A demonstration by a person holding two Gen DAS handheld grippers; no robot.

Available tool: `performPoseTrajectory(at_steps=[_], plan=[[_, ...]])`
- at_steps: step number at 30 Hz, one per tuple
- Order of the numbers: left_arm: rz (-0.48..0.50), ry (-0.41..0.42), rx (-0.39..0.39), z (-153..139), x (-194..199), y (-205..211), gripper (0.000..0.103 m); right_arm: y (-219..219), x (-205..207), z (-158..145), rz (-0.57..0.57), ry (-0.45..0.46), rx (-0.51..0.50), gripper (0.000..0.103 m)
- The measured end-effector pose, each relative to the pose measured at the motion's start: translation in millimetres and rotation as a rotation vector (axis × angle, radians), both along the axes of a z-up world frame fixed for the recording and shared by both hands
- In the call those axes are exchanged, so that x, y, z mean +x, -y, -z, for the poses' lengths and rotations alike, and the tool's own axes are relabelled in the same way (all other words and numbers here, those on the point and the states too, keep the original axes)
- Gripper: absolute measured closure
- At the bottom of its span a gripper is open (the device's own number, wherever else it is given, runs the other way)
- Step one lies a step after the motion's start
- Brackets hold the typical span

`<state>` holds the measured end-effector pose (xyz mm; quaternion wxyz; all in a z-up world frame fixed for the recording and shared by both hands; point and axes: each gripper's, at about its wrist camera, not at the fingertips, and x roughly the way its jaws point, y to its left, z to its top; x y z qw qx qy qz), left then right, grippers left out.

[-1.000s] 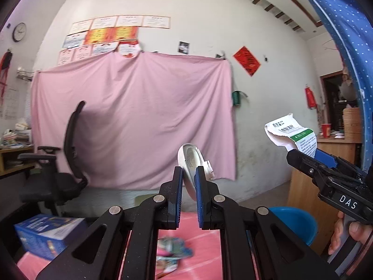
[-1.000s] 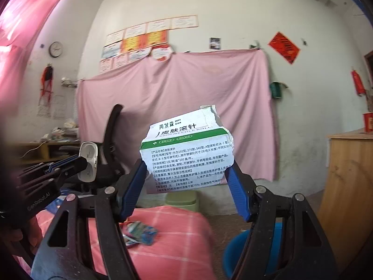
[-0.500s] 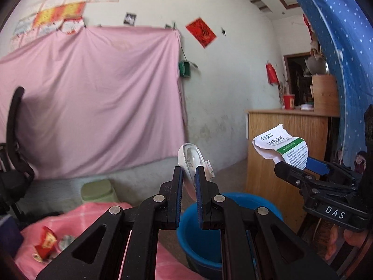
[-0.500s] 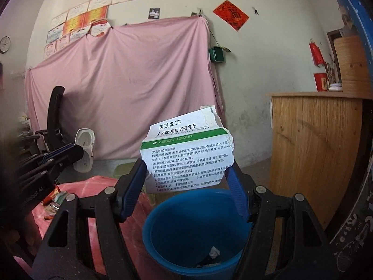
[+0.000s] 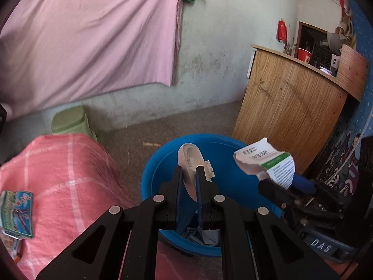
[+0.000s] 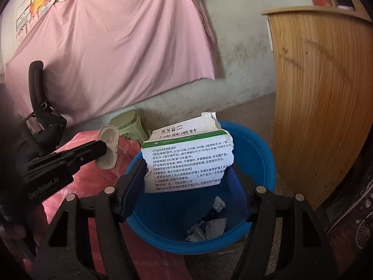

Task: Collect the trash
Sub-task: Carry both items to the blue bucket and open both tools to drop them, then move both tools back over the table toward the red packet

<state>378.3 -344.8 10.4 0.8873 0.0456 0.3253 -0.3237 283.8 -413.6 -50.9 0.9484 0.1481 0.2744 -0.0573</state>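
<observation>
Left wrist view: my left hand-held gripper [image 5: 189,175] pinches a beige oval plastic lid [image 5: 190,161] over the round blue bucket [image 5: 151,170]; my right hand-held gripper [image 6: 186,175] clamps a torn cardboard box [image 6: 188,156] above it.

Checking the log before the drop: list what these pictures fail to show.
- Blue bucket contents: right wrist view, torn box and right claw cover most.
- White plastic piece lower end: left wrist view, hidden inside left claw.
- Wrappers: cut off at left edge, blurred.
</observation>
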Motion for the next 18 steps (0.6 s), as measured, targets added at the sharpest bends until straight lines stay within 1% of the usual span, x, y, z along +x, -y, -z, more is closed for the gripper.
performPoseTrajectory(at_steps=[3, 8, 12, 14, 18], plan=[[0.002, -0.052, 0.011, 3.8, 11.2, 4.5, 0.095, 2.3, 7.4, 5.0, -0.006, -0.032, 0.016, 0.012], [0.0, -0.107, 0.014, 7.6, 17.6, 3.9, 0.094, 6.8, 12.4, 7.5, -0.003, -0.052, 0.014, 0.011], [-0.025, -0.144, 0.003, 9.9, 21.9, -4.2, 0.088, 10.1, 13.2, 8.0, 0.01, -0.055, 0.016, 0.011], [-0.04, -0.141, -0.017, 7.8, 21.6, -12.3, 0.087, 11.3, 12.1, 4.2, 0.015, -0.041, 0.016, 0.01], [-0.076, -0.1, -0.059, -0.9, 15.5, -31.3, 0.086, 8.5, 5.4, -12.0, 0.022, 0.025, -0.008, 0.007]])
